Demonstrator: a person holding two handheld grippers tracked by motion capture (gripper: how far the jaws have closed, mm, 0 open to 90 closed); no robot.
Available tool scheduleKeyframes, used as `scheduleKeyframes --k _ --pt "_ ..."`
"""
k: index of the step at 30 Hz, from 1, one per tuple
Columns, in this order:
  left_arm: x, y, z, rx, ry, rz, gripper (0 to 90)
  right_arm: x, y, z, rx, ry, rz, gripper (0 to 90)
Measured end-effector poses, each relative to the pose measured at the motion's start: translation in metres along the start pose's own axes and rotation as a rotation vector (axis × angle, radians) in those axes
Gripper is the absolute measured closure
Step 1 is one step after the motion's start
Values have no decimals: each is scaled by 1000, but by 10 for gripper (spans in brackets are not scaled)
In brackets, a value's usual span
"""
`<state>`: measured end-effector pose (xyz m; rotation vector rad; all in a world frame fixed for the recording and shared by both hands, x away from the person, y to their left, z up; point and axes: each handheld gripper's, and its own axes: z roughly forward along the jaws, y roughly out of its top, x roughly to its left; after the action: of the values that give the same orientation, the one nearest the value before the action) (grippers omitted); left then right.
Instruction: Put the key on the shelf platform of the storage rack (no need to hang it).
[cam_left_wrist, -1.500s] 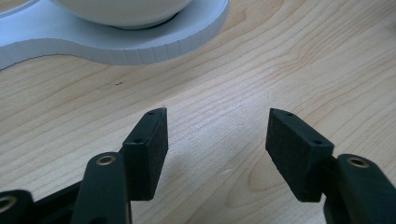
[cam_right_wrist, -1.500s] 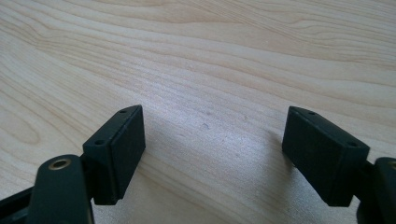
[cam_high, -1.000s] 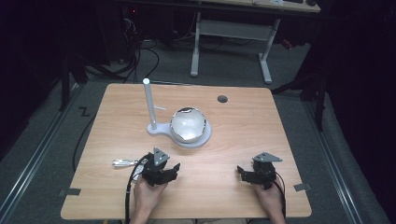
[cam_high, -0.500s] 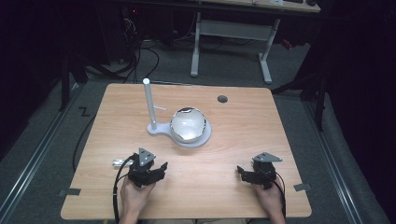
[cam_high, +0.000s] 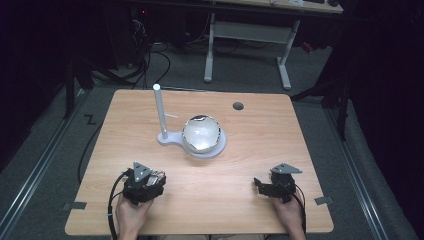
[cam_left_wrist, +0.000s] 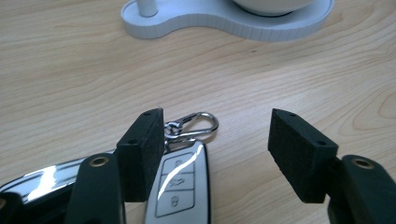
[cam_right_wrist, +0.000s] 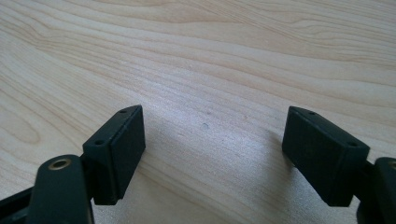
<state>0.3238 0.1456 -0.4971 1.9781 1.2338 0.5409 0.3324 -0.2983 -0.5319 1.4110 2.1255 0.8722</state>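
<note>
Opening wide, left hand-held gripper (cam_left_wrist: 212, 154) has a car key fob (cam_left_wrist: 180, 186) on the counter (cam_left_wrist: 70, 84) between its jaws, beside one pad, ungripped. Right hand-held gripper (cam_right_wrist: 212, 149): open, empty. Ahead: white stand (cam_left_wrist: 224, 21). Next, likely: centre, close.

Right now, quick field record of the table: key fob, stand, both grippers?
key fob: flat on table between the jaws of the left hand-held gripper, beside one pad, not clamped; carabiner clip toward the stand
left hand-held gripper: open, jaws have just been opening
right hand-held gripper: open, bare wood between the jaws
stand: white base with post and bowl, mid-table
</note>
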Motion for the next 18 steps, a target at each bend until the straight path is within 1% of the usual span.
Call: scheduleKeyframes --k 8,12,18 --pt "10 -11 -1 25 20 -22 365 0 0 0 1 0 0 217" --pt "11 -16 1 48 35 -17 361 0 0 0 1 1 0 217" --pt "17 -21 6 70 36 -30 360 0 0 0 1 0 0 217"
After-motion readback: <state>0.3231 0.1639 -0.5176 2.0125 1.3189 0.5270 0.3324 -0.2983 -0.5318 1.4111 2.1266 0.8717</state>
